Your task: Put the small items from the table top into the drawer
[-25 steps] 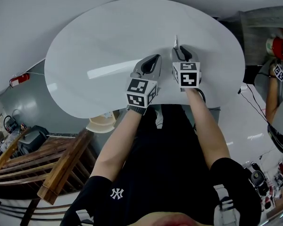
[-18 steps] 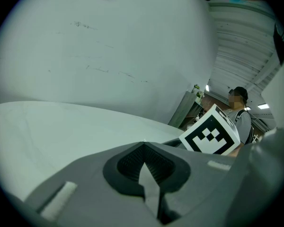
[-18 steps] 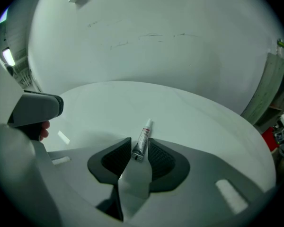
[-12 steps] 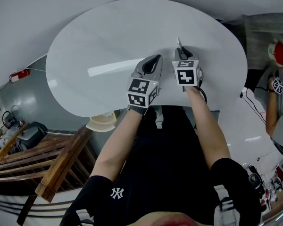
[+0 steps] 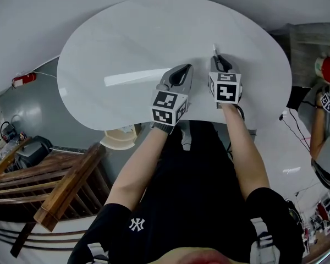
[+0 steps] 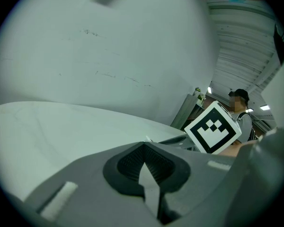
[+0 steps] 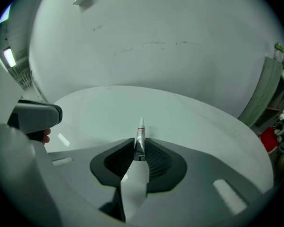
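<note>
1. Where the jaws of the right gripper [image 7: 140, 146] press together, a small tube [image 7: 140, 135] is pinched between the ribbed dark pads. Its pale, narrow tip juts forward past the jaw ends.
2. Seen from the head view, the tube is held over the right half of the white oval table [image 5: 126, 48], toward the edge nearest the person. Whether the tip touches the surface cannot be told.
3. Just to the left, near but apart, the left gripper [image 5: 182, 70] also hangs over the table top. Its own view shows the jaws closed pad against pad, with nothing between them.
4. Both grippers point away from the person's body, roughly side by side. The right one reaches slightly farther across the table.
5. Behind each pair of jaws sits a black-and-white marker cube, and the right gripper's marker cube [image 6: 212, 128] shows in the left gripper view.
6. Bare forearms lead back from the grippers to a black shirt [image 5: 198, 202].
7. Below the table's near edge sits a beige round object [image 5: 118, 139], and a wooden railing [image 5: 55, 194] crosses the lower left.
8. At the right edge of the head view stands another person [image 5: 322, 120], well apart from the table.
</note>
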{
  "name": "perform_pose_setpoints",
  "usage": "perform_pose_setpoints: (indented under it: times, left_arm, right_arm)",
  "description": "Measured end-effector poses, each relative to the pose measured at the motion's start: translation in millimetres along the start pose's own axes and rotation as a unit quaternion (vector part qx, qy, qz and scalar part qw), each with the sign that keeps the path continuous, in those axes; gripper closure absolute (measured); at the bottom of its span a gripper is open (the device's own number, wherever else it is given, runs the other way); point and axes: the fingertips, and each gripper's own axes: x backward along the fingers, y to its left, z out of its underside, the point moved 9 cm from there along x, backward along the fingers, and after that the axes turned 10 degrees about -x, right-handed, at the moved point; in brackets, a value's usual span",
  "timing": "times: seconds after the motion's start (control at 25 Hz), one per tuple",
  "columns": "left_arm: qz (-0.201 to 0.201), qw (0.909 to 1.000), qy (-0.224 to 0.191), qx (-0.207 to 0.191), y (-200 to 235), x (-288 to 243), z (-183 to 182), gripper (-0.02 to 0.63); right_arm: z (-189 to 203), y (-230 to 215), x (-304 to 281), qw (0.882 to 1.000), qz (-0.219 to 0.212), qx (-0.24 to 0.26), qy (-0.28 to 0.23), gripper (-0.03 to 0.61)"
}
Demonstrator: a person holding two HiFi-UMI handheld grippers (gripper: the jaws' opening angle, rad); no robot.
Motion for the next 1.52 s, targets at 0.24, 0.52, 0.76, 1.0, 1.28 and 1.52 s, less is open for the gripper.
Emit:
perform_pose_setpoints:
  times: [0.24,0.52,0.76,1.0,1.28,1.52]
  left_arm:
    - [-0.009,0.9998,-0.015,-0.001,-1,20,1,0.607]
    - [-0.021,0.9993,-0.03,0.001,-2,50,12,0.607]
    - [-0.032,0.9986,-0.041,0.003,-2,79,24,0.607]
    - [-0.046,0.9974,-0.056,0.006,-3,117,39,0.607]
    - [-0.071,0.9949,-0.07,0.015,-1,167,63,0.607]
    - [-0.098,0.9915,-0.082,0.023,5,214,85,0.607]
  right_arm:
    - [-5,18,23,0.999,-0.024,-0.004,-0.029,0.486]
    - [5,42,39,0.998,-0.037,0.006,-0.045,0.486]
    - [18,68,59,0.996,-0.059,0.011,-0.069,0.486]
    - [34,101,82,0.993,-0.079,0.025,-0.087,0.486]
    - [59,146,106,0.988,-0.111,0.043,-0.103,0.486]
    - [80,193,122,0.982,-0.138,0.064,-0.11,0.486]
